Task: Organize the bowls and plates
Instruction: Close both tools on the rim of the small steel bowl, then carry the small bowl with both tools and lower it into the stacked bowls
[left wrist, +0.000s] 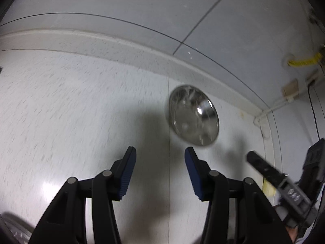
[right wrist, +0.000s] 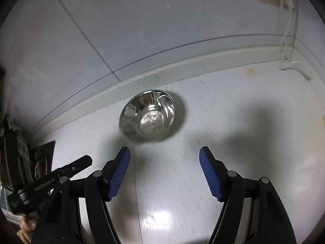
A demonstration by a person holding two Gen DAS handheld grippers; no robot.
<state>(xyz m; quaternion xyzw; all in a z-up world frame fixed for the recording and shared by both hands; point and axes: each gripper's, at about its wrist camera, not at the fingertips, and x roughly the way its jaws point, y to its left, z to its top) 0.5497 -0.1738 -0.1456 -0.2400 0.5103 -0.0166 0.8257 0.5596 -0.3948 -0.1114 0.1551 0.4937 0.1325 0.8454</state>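
Cool, even light is falling from above, leaving glare patches on the white countertop near its front edge. Soft grey shadows are spreading across it. Motion blur is smearing the speckles and the steel bowl. Fisheye distortion is bending lines, with corners darkening.

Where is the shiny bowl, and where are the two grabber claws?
shiny bowl [right wrist: 147, 116]: right wrist view, on its inner bottom.
right gripper [right wrist: 164, 152]: right wrist view, midway between its open blue fingertips.
left gripper [left wrist: 160, 152]: left wrist view, midway between its open blue fingertips.
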